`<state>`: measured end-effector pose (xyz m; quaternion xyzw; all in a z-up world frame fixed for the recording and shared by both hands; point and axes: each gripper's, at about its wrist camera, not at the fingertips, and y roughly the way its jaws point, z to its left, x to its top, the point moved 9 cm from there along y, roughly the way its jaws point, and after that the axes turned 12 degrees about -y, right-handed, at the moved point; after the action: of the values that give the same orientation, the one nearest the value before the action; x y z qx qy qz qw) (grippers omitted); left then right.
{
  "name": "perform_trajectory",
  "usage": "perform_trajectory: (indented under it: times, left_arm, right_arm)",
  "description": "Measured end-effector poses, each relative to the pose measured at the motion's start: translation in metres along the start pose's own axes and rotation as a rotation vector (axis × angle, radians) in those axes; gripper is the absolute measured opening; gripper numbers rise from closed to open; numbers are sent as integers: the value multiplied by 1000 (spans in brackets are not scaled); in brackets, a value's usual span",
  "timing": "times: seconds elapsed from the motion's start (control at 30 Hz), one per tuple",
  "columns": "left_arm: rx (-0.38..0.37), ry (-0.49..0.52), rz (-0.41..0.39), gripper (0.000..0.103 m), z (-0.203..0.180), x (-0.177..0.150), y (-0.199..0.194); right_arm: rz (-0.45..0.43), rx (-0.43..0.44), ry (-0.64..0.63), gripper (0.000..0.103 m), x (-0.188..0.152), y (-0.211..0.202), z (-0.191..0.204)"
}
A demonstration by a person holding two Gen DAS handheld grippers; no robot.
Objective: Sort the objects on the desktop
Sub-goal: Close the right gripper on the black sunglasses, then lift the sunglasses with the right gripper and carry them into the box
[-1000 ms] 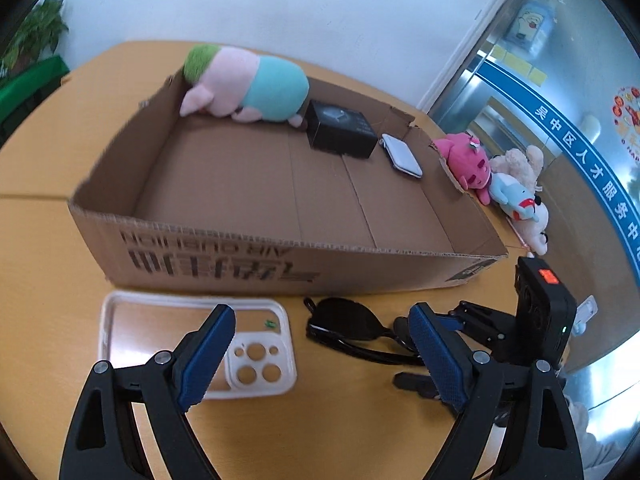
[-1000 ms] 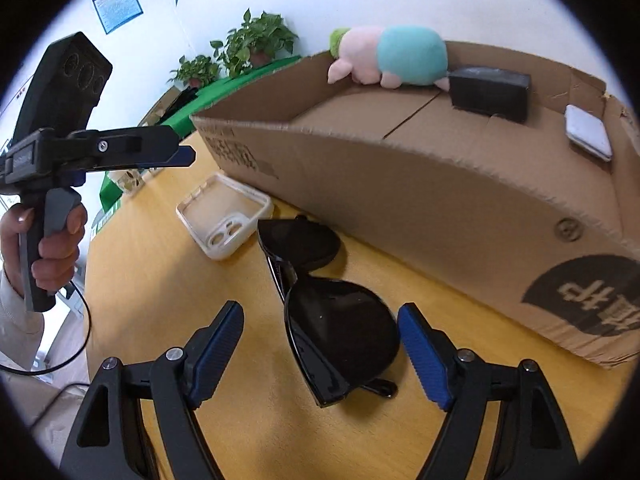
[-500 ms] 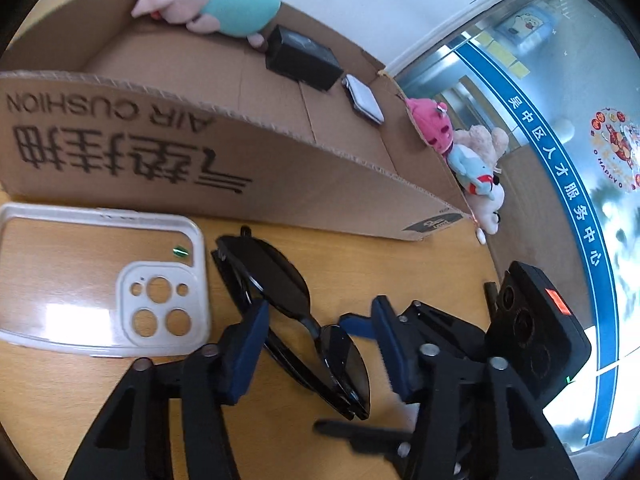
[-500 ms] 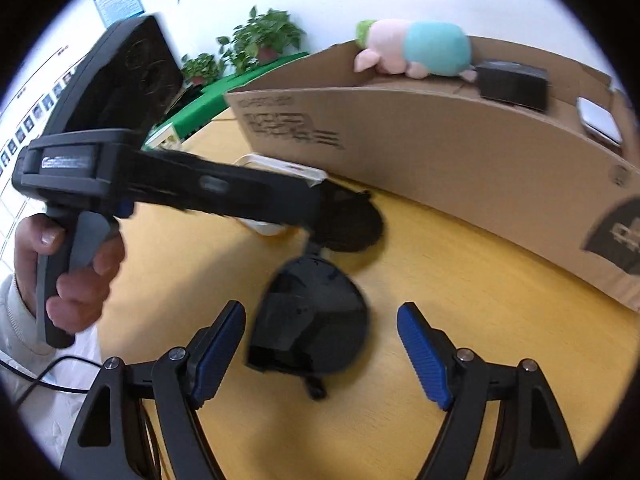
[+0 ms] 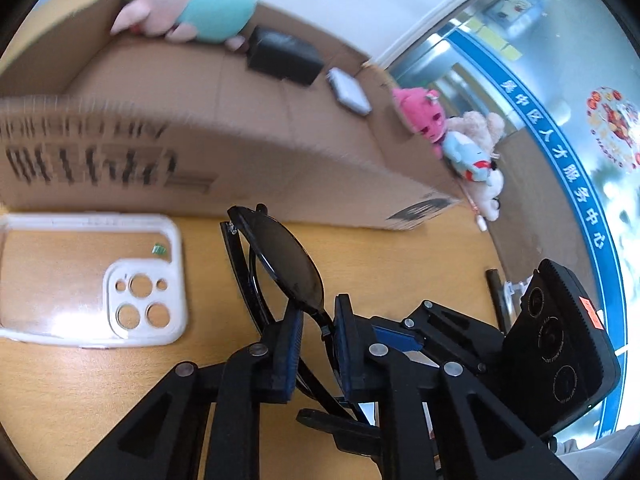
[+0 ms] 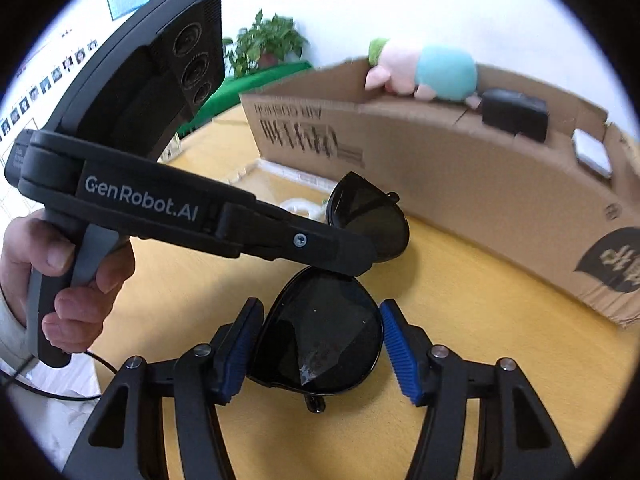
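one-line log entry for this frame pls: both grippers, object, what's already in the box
left gripper: shut on sunglasses bridge | right gripper: open, straddling near lens | box: plush toy, black box, grey case | phone case: on table

A potted plant stands by the wall, beside a blue-striped glass partition.

box print blurred; phone case cut off.

sunglasses: black, dark lenses, folded, tilted above the tabletop
phone case: clear, white-rimmed, flat beside the sunglasses
cardboard box: open-topped, behind both, holding a plush toy, a black box and a small grey item
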<state>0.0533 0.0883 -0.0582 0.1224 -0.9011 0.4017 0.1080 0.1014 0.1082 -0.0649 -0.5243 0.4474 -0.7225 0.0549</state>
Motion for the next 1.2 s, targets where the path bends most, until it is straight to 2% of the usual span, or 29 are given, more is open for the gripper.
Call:
perform_trajectory:
  times: [0.17,0.3,0.4,0.53,0.67,0.8,0.9,1.03,1.2]
  left_arm:
    - [-44,95,-49,13,-44,20,-29]
    - [-75,205,-81,13,-87,50,-45]
    - [-87,293,-104,13,-120,74,-47]
    - [-119,348,-92,12,-151,117,-32]
    - [-175,324,-33,11,-163,157,1]
    - [-192,281,57,7,-160,184,50]
    - [-158,246,119,5,-149,191,90]
    - [-159,144,244,5,-127,189,144]
    - [-164,44,329,5,-109,175,187]
  right_arm:
    - [-91,-71,-21,59,31,-47,-6]
    - [-165,-142,-21,59,59,-80,-25]
    - [-204,-204,-24,59,77,-98,-46]
    - [-222,-248,5,59,101,-105,-90]
    - [-180,-239,73,59,108,-100,-139]
    - [-106,-211,145,58,96,-76,-180]
    - [-26,-187,226,55,70,-50,-206]
    - [60,-176,329,55,36,-25,-227]
    - [164,-206,342,53,15,-12,-238]
